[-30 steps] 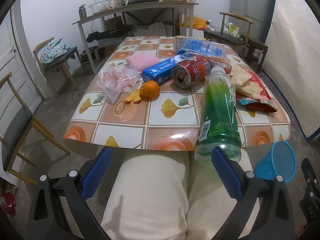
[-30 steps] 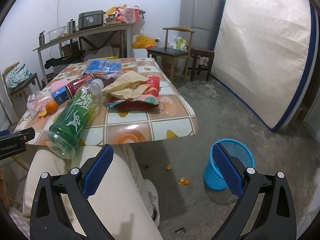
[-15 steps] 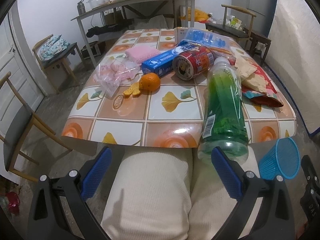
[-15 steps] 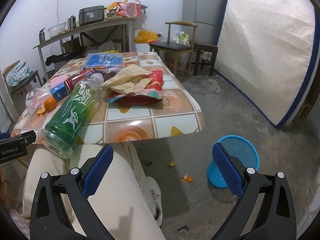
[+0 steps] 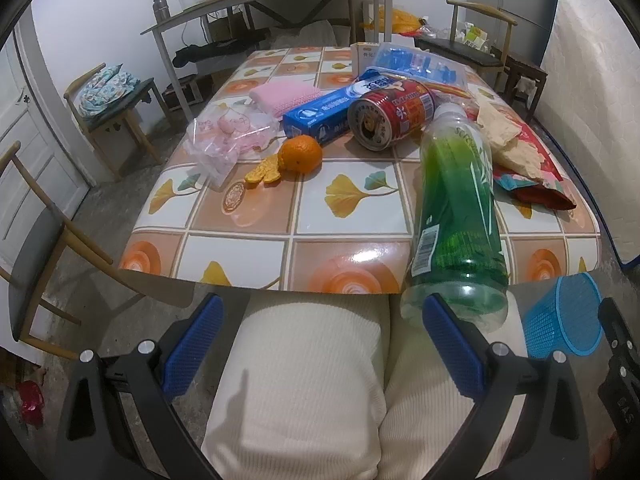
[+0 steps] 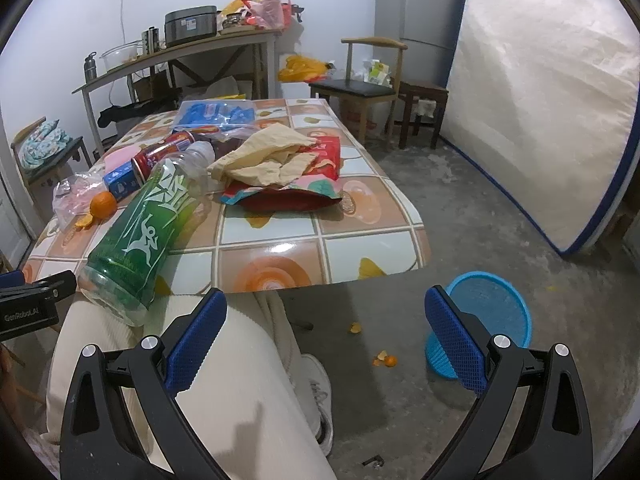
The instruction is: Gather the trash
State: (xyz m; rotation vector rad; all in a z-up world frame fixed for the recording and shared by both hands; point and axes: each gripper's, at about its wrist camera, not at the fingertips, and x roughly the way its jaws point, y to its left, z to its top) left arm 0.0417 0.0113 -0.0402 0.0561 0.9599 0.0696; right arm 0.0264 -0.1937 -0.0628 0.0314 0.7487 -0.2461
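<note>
Lying on its side at the near edge of the desk (image 5: pixel 256 236), the green bottle (image 5: pixel 456 216) overhangs that edge with its base toward the person's lap and its cap toward the middle. Green liquid fills most of it. A red can (image 5: pixel 390 114) lies on its side just beyond the bottle's cap, touching a blue box (image 5: pixel 332 114). Near the desk's left edge sit a clear bag (image 5: pixel 224 140) of pink items, an orange (image 5: pixel 301 153) and loose peel (image 5: pixel 262 172). Toward the right edge, crumpled tan paper (image 6: pixel 268 158) rests on a red snack bag (image 6: pixel 296 196). A clear packet (image 6: pixel 216 114) of blue items lies toward the far edge.

The blue basket (image 6: pixel 488 312) stands on the concrete floor beside the desk's near right corner, well apart from the bottle; its inside is hard to make out. Bits of peel (image 6: pixel 386 359) lie on the floor near it.

The left hand-held gripper (image 5: pixel 320 340) hangs released over the person's lap, its right finger just below the bottle's base, holding nothing. The right hand-held gripper (image 6: pixel 324 334) is likewise spread wide and empty, above the lap and the floor.

A mattress (image 6: pixel 548 100) leans on the right wall beside a fridge (image 6: pixel 420 4); chairs and a cluttered side table stand behind the desk.
</note>
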